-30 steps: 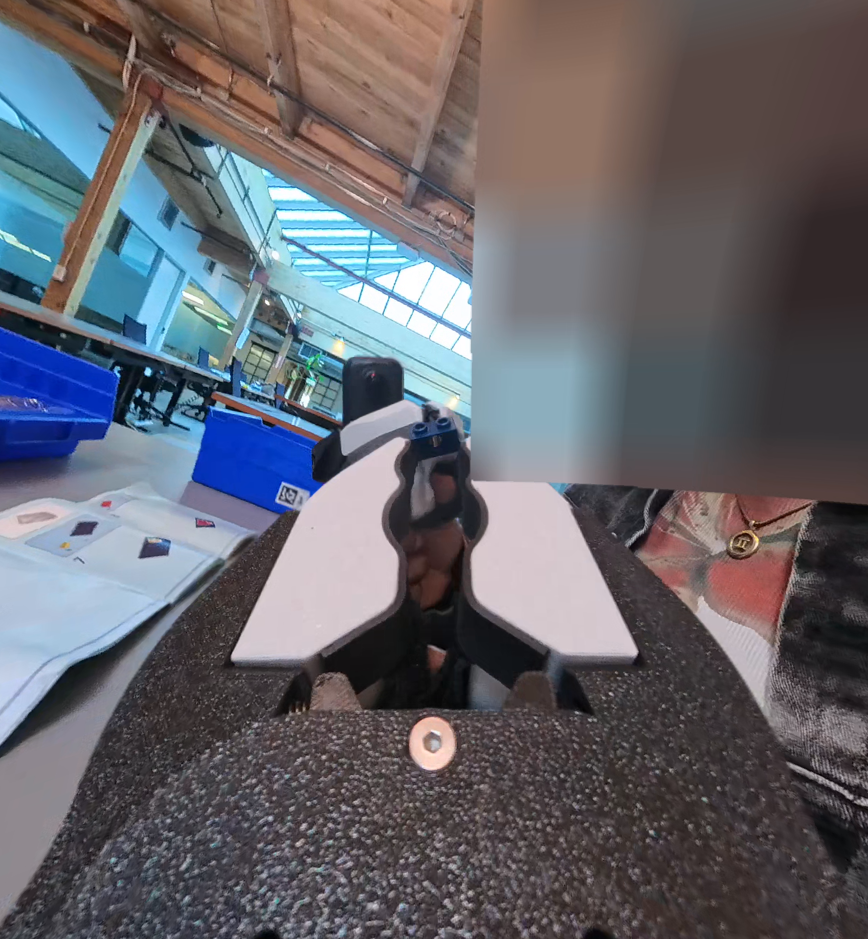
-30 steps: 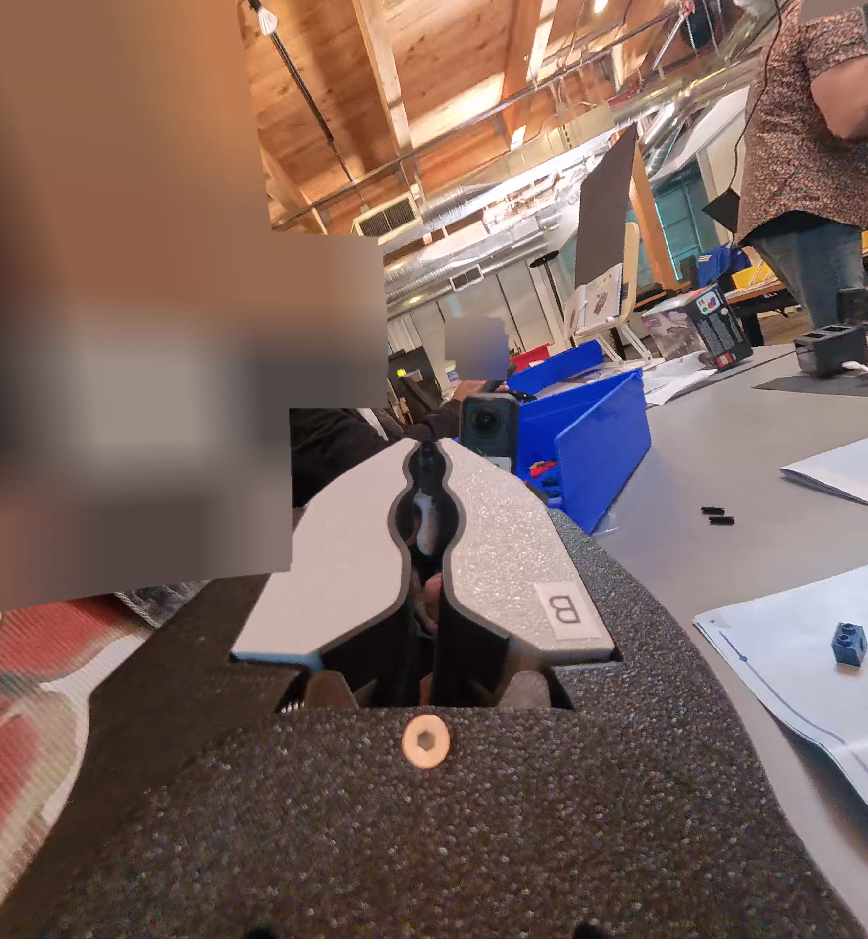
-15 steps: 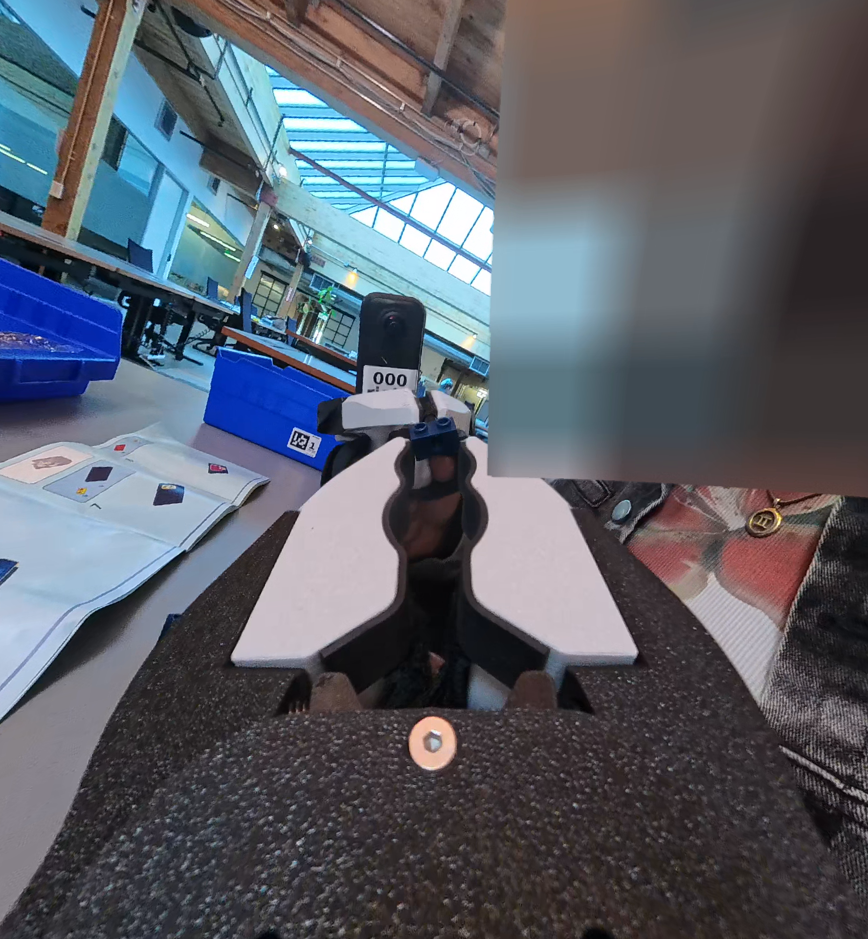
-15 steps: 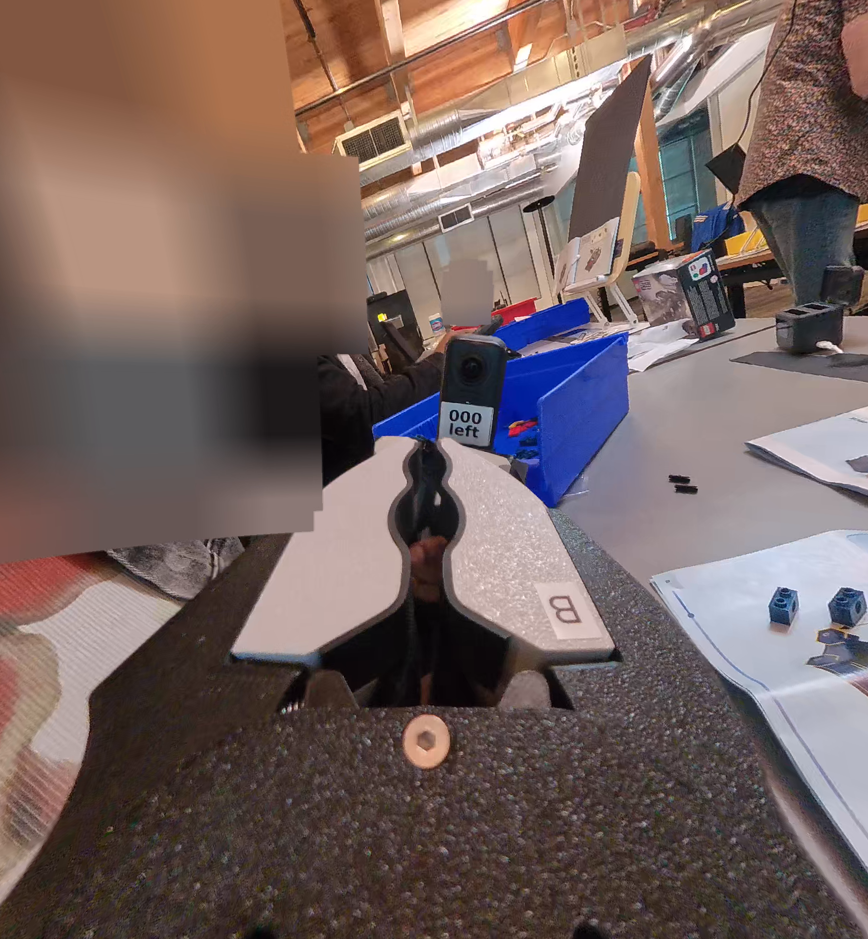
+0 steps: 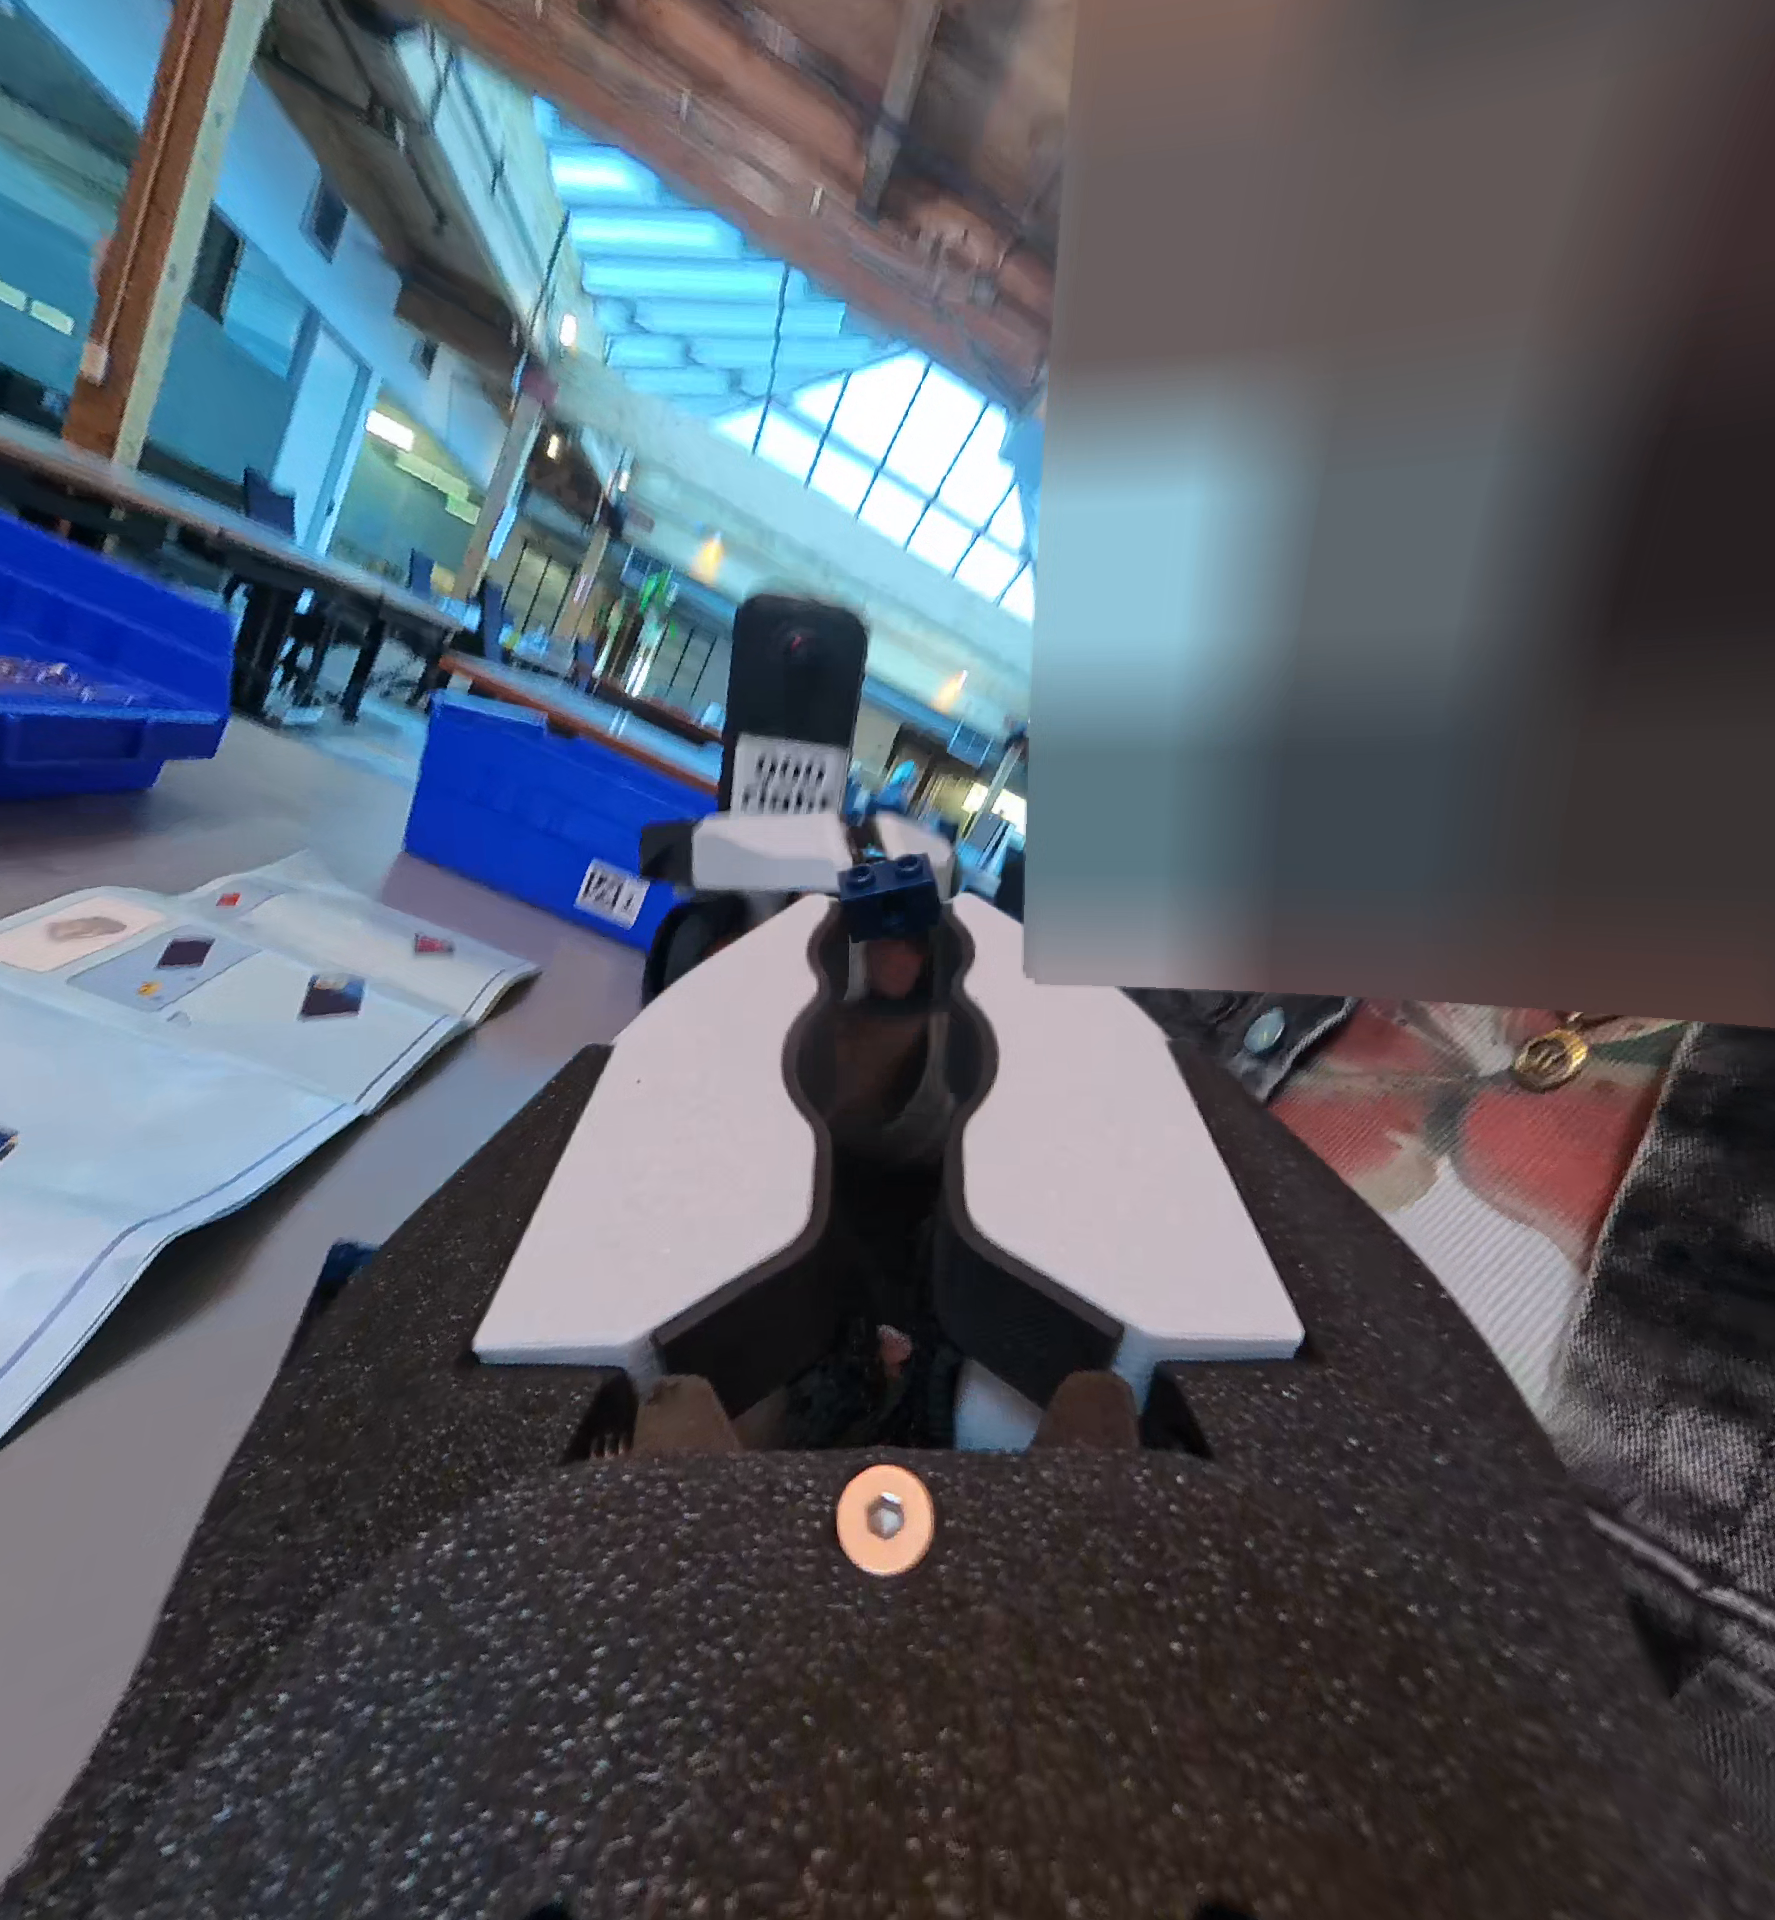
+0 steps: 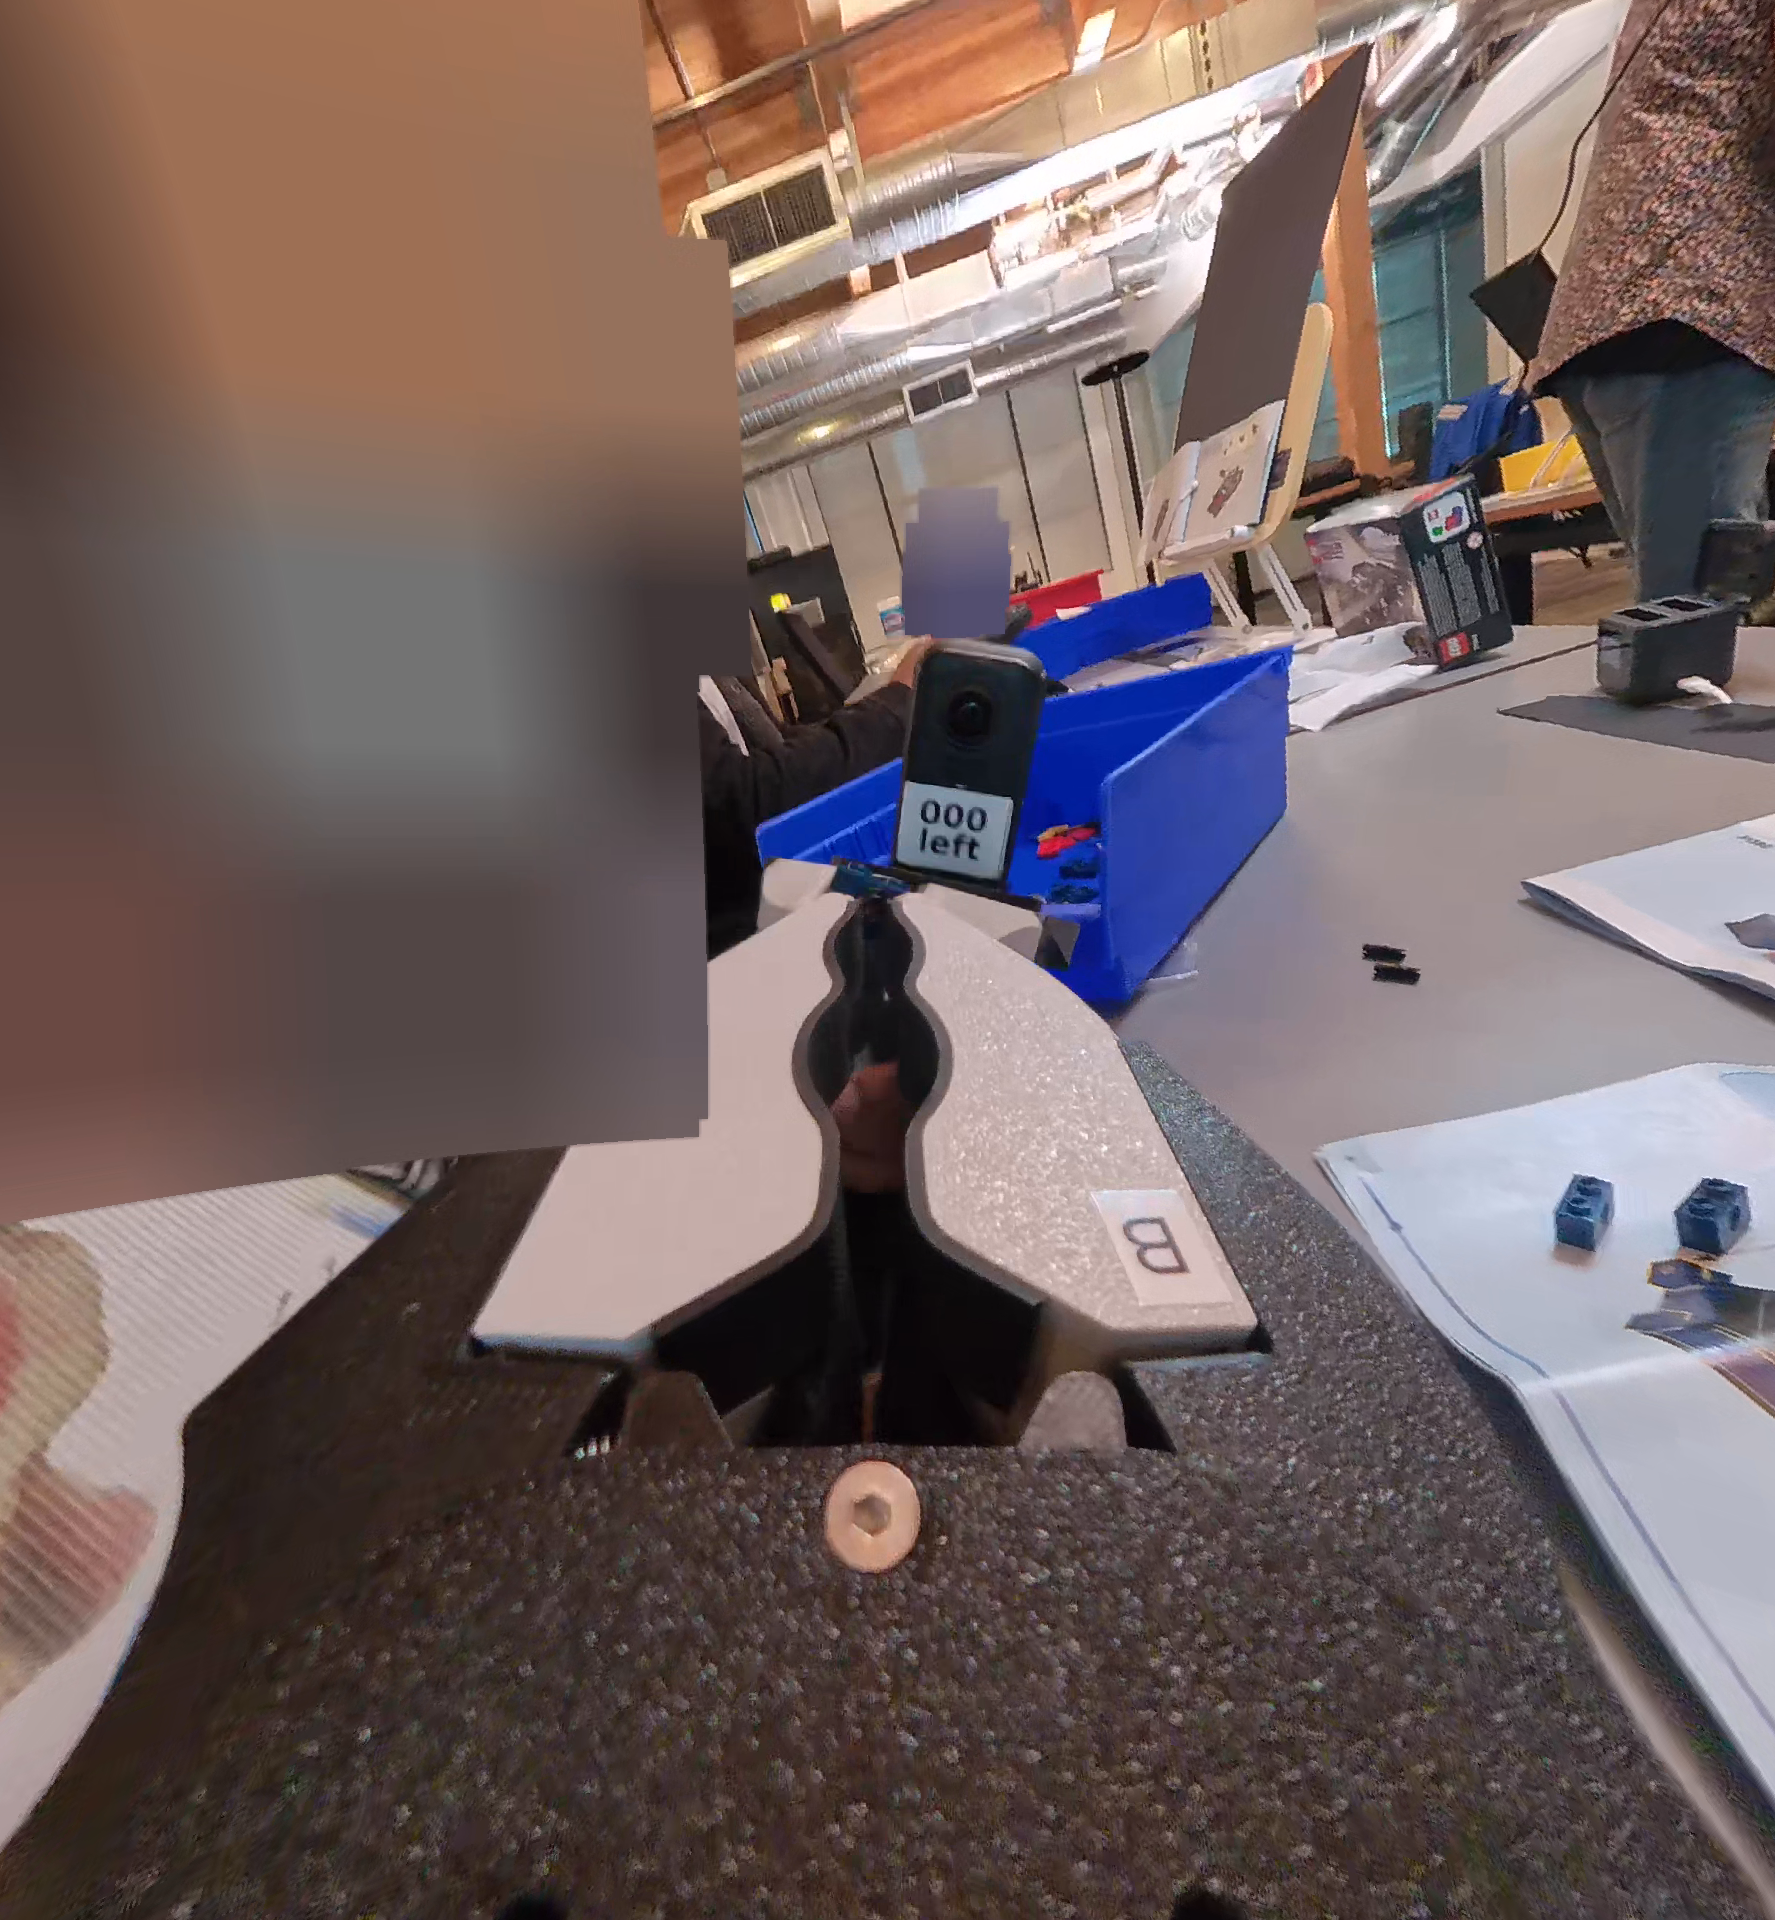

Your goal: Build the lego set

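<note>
My left gripper (image 5: pixel 888 920) is shut on a small dark blue two-stud brick (image 5: pixel 888 891), held at its fingertips above the grey table. My right gripper (image 5: pixel 862 847) faces it tip to tip just behind the brick. In the right wrist view my right gripper (image 6: pixel 870 909) has its fingers nearly together, with only a narrow slit. Its tips are right at the blue brick (image 6: pixel 867 883) held by the left gripper, below that gripper's black camera (image 6: pixel 971 727). I cannot tell whether anything thin sits between the right pads.
An open booklet (image 5: pixel 135 1039) and blue bins (image 5: pixel 540 810) lie to the left. In the right wrist view, a blue bin (image 6: pixel 1195 790), two black pins (image 6: pixel 1387 961) and two blue bricks (image 6: pixel 1584 1210) on a booklet (image 6: pixel 1641 1455) lie to the right. A person (image 6: pixel 1693 260) stands behind. Both grippers' tips are close together, under 4 cm apart.
The two grippers have come closer, tip to tip, and both views have tilted down toward the table. The left gripper has kept its hold on the blue brick.
</note>
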Demonstrator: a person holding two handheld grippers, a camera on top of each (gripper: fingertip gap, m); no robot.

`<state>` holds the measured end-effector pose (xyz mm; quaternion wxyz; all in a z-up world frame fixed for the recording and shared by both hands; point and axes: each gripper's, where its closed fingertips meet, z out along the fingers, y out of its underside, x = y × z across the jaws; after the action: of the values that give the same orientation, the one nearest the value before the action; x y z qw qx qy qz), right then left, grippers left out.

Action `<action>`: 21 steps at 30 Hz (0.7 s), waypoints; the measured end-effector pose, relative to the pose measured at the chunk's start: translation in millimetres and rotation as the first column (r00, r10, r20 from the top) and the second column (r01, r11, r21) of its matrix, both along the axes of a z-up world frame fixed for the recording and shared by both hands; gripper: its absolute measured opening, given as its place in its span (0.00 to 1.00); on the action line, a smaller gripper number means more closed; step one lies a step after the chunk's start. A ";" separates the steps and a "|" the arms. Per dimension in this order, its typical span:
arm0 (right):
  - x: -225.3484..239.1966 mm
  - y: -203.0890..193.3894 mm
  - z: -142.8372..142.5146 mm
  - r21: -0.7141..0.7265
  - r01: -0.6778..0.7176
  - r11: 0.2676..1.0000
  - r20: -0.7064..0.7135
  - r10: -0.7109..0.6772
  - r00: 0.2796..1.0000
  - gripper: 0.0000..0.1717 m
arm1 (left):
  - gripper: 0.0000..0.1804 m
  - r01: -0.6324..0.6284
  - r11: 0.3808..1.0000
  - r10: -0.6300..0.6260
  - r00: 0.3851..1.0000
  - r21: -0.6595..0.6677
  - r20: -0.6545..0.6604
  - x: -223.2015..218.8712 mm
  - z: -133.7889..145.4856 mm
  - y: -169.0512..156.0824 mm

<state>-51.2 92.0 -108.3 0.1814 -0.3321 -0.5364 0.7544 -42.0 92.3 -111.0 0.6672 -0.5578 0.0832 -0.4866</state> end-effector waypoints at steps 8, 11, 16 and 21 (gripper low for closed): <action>-0.1 -0.2 -4.9 0.082 0.006 0.997 0.005 -0.007 1.000 0.02 | 0.09 -0.026 0.999 0.024 0.996 -0.024 -0.082 -2.2 -3.7 0.5; 4.7 0.5 -10.2 0.267 0.009 0.964 -0.012 -0.006 1.000 0.02 | 0.09 -0.003 0.998 -0.009 0.985 -0.071 -0.171 2.0 -11.4 -1.1; 12.5 0.8 -23.8 0.353 -0.004 0.936 -0.016 0.010 1.000 0.02 | 0.09 0.006 0.991 -0.035 0.976 -0.136 -0.214 0.6 -21.6 -3.5; 13.4 2.2 -18.8 0.294 -0.003 0.956 -0.034 0.013 0.999 0.02 | 0.09 0.013 0.987 -0.056 0.963 -0.162 -0.263 6.4 -28.2 -2.7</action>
<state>-37.8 94.3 -127.1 0.2352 -0.2858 -0.6404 0.6729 -35.6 89.7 -139.2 0.5948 -0.6679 0.1428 -0.4240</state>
